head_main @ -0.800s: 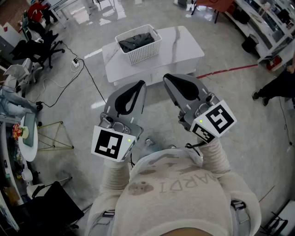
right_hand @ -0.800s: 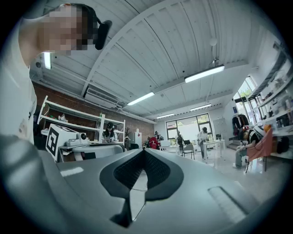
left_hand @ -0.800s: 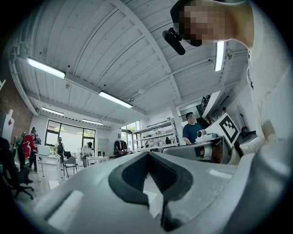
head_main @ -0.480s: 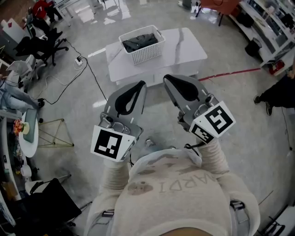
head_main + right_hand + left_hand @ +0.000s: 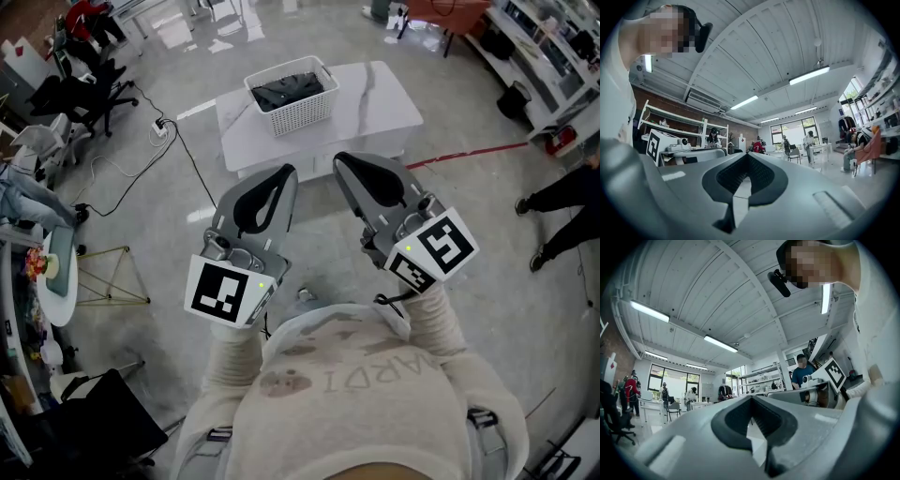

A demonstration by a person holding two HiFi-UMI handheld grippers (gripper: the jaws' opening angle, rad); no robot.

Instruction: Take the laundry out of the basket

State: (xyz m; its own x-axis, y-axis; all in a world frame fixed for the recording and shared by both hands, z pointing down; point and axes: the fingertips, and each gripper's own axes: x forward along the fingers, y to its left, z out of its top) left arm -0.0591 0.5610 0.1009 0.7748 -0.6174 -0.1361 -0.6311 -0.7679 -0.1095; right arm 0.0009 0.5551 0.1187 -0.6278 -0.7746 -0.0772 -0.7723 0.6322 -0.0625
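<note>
A white plastic basket (image 5: 292, 111) stands on the left part of a low white marble table (image 5: 375, 98) some way ahead on the floor. Dark laundry (image 5: 285, 89) lies bunched inside it. Both grippers are held close in front of the person's chest, far short of the table. My left gripper (image 5: 282, 174) and right gripper (image 5: 343, 161) are side by side, jaws together, nothing between them. In the left gripper view the left gripper (image 5: 751, 400) points up at the ceiling, and so does the right gripper (image 5: 746, 157) in its own view. Neither view shows the basket.
A black power cable (image 5: 187, 159) runs over the grey floor left of the table. Office chairs (image 5: 80, 89) and a small round table (image 5: 52, 272) stand at the left. A red tape line (image 5: 469, 150) and a person's legs (image 5: 562, 202) are at the right.
Both grippers hold the same pose. The table and basket have drifted slightly right and up in the head view. The person at the right edge has stepped along.
</note>
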